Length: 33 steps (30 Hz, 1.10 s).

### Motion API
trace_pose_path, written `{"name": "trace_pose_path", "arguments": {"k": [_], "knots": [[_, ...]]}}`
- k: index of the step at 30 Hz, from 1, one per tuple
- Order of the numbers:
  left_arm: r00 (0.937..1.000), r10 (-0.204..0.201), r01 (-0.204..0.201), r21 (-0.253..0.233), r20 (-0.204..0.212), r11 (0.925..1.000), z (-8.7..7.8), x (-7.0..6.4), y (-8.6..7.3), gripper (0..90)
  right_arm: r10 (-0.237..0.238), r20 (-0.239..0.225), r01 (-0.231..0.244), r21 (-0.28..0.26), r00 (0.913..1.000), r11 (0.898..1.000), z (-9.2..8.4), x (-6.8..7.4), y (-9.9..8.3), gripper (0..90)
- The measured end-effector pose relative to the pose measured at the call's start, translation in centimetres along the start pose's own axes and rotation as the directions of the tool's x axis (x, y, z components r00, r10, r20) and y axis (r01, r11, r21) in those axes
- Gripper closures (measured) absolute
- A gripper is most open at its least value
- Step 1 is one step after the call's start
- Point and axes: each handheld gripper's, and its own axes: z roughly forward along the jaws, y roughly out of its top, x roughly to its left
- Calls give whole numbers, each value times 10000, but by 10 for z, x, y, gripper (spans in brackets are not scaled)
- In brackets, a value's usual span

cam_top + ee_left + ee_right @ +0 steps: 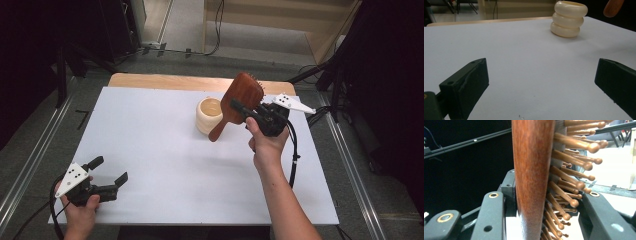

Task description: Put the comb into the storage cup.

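A brown wooden paddle hairbrush (243, 94) hangs above the white table (150, 145), its handle slanting down toward a cream ribbed cup (208, 115). My right gripper (246, 106) is shut on the brush head. In the right gripper view, the wooden back (534, 170) presses one jaw and the wooden bristles (574, 157) point at the other. My left gripper (110, 170) rests open at the table's near left corner, with nothing between its fingers (465, 87). The left gripper view has the cup (569, 18) far ahead and the brush handle's tip (613, 7) beside it.
A bare wooden strip (150, 80) runs along the table's far edge. Metal rails (30, 165) flank both sides on the floor. Cables and dark stands (330, 75) lie beyond the far right corner. A black cable (292, 155) trails from the right gripper.
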Motion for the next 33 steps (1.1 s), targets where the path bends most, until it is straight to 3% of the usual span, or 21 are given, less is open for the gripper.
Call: {"name": "trace_pose_path", "arguments": {"k": [33], "knots": [[9999, 95, -95, 30, 72, 10000, 0, -1, 0, 0, 416, 358, -402, -394, 9985, 9984, 21, -24, 17, 538]]}}
